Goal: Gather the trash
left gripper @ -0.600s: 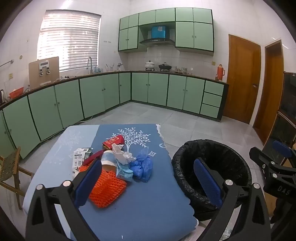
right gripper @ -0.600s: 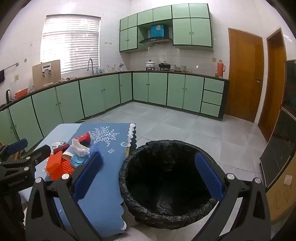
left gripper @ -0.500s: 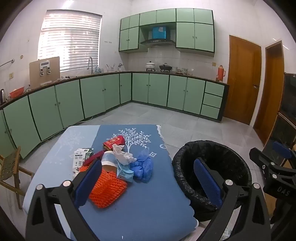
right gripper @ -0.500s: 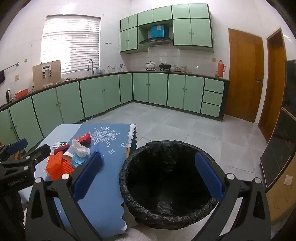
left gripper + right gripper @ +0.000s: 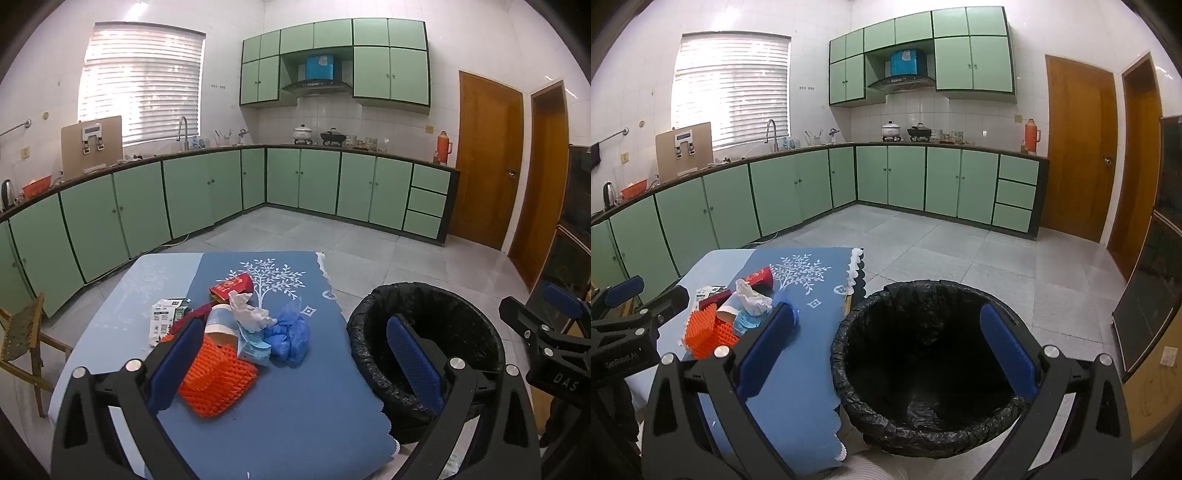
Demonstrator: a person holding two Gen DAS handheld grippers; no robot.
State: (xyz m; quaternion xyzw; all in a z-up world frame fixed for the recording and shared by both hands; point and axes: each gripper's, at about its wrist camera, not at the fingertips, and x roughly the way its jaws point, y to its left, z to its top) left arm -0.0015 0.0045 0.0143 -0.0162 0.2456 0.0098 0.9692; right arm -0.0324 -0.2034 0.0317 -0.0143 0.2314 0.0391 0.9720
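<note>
Daylight is coming through the white slatted window blind [image 5: 142, 79], which is glaring almost to pure white. The glossy grey floor tiles [image 5: 491, 266] are reflecting the brown doors. Both fisheye pictures are staying sharp, bending straight lines and darkening at corners.

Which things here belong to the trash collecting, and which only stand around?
For the job: orange plastic mesh, crumpled white tissue, blue plastic gloves, red paper packet, black-lined round bin.

Just there: white lidded pot, orange thermos flask, wooden chair.
</note>
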